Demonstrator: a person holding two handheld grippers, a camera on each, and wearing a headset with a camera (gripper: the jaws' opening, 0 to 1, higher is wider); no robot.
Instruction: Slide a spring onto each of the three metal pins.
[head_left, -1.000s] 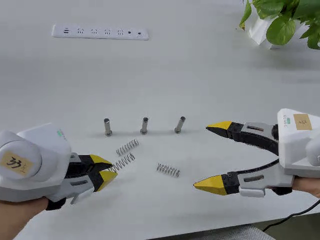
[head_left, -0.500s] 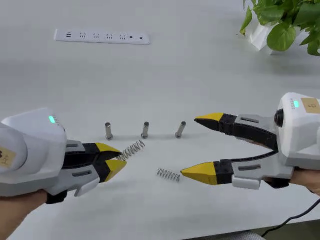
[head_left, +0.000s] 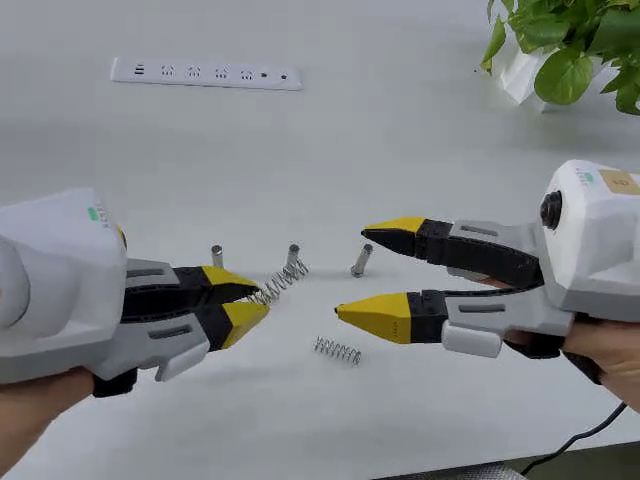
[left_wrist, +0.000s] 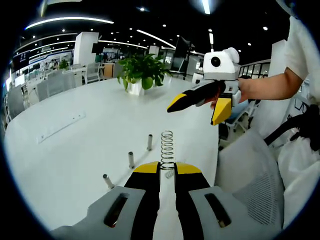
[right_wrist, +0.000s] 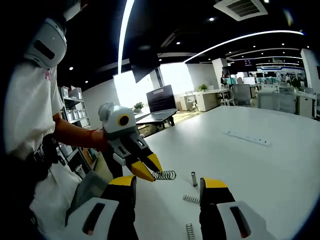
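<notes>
— Both grippers have closed in on the pins over the last second, haven't they?

— Yes. The left gripper was down among the springs on the table. It has come up and to the right with a spring in its tips. The right gripper has moved left, and its near jaw now reaches past the right pin.

— How is the left one holding it?

— Its jaws are clenched on one end coil. The rest of the spring sticks straight out ahead of the tips, clear of the table. The free end lies just beside the middle pin, but I cannot tell whether it touches.

— And the right gripper?

— It is spread wide and grasps nothing, with the right pin showing in the gap between its jaws.

— Where are the other parts?

— All three pins stand in a row, and the left pin is just beyond the left gripper's body. A second spring lies flat on the table, nearer than the pins and below the right gripper's near jaw. The right gripper view shows a third spring lying on the table under the held one.

— Anything further off?

— A white power strip lies far left and a potted plant stands far right.
</notes>
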